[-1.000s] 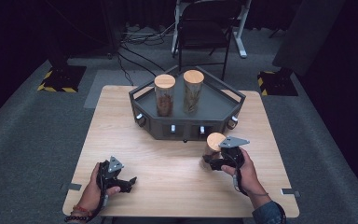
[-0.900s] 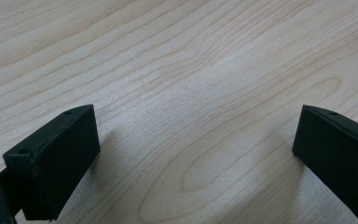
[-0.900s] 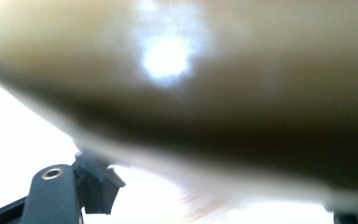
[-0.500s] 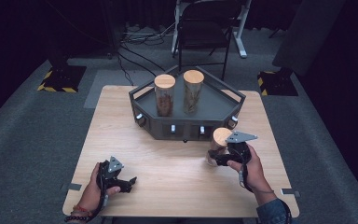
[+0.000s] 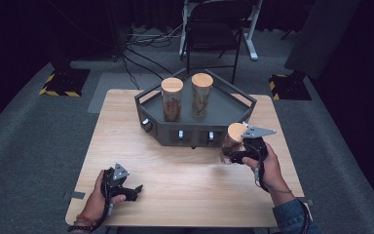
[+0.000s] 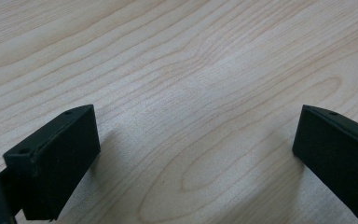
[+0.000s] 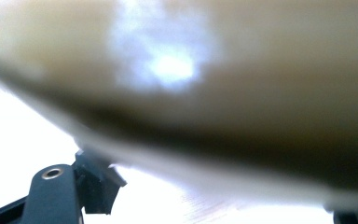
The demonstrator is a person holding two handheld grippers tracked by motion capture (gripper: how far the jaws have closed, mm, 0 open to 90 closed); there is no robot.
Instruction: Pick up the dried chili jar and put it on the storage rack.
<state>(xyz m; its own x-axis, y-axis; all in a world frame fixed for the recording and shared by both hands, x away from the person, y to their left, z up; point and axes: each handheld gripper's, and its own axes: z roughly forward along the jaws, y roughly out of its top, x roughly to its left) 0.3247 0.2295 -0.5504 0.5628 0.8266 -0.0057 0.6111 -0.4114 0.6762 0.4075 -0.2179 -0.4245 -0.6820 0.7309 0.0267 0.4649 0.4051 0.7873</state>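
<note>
Wooden table point(image 5: 185, 165) first, then the dark tray point(image 5: 202, 127) at centre frame: right of it our right gripper point(image 5: 237, 155) clamps a cork-lidded glass jar point(image 5: 233, 139), which we judge rigid, slick, breakable, best gripped mid-body; left gripper point(image 5: 129, 189), lower left, gapes empty.

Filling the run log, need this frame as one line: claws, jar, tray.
right claw: shut on jar, just in front of tray | left claw: open, over bare table | tray: two jars upright
</note>
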